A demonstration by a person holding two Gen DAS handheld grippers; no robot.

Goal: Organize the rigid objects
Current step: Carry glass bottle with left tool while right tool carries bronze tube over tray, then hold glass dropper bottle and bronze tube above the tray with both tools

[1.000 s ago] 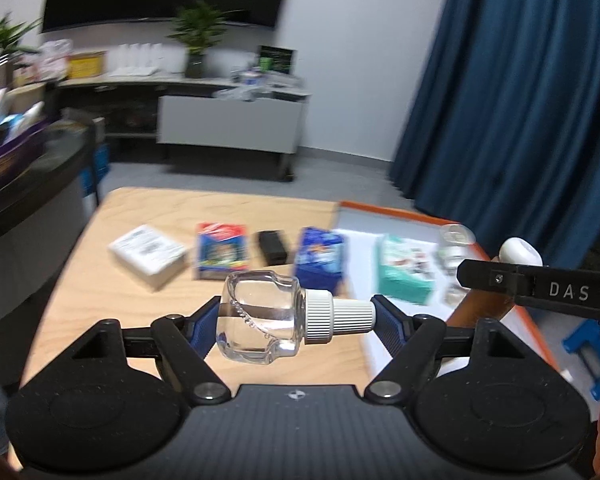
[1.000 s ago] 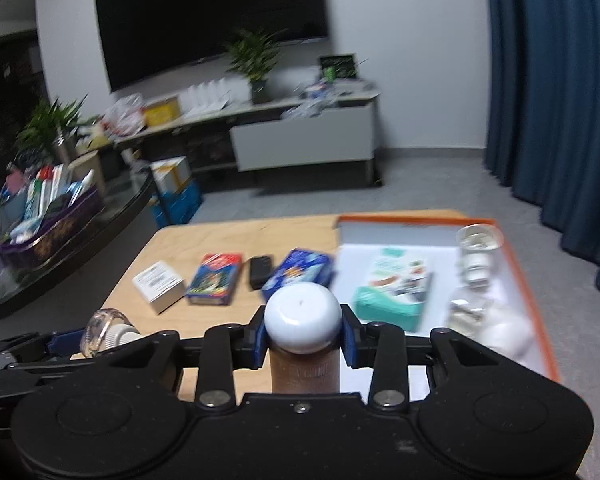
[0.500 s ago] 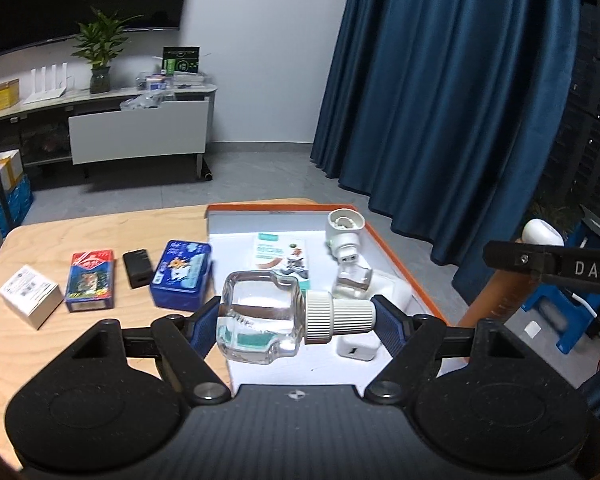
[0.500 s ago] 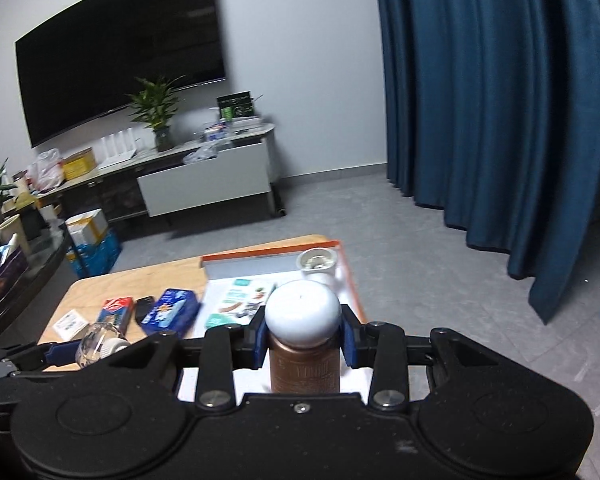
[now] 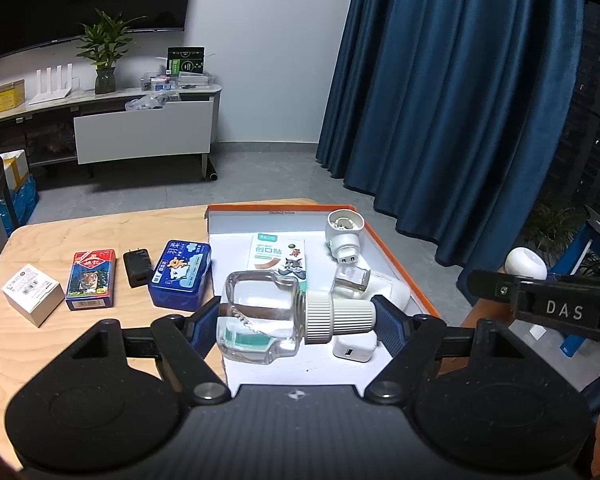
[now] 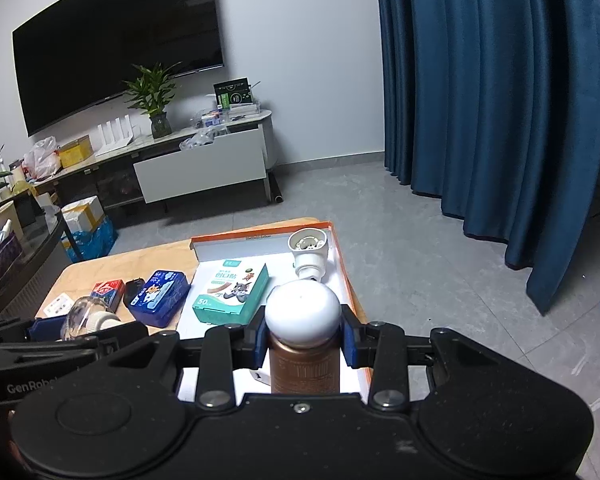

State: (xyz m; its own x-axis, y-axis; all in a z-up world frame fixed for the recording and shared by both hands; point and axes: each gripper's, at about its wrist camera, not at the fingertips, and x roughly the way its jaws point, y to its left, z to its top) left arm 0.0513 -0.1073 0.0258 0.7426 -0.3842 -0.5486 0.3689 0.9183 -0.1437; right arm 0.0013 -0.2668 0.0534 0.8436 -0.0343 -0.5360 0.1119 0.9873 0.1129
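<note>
Glass bottle (image 5: 266,322) clamped sideways in L gripper (image 5: 296,320) | brown bottle (image 6: 304,364) clamped upright in R gripper (image 6: 303,338) | risk: glass slips/rolls on release, knocks plug (image 5: 343,236) in tray (image 5: 396,264)

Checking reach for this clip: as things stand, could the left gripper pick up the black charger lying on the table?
Probably not: the left gripper is shut on the clear bottle. The black charger itself lies unobstructed.

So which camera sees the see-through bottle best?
The left wrist view. The clear bottle lies sideways right in front, pinched in the left gripper, with its white cap and greenish liquid showing. The right wrist view catches only a small bit of it at the left edge.
</note>
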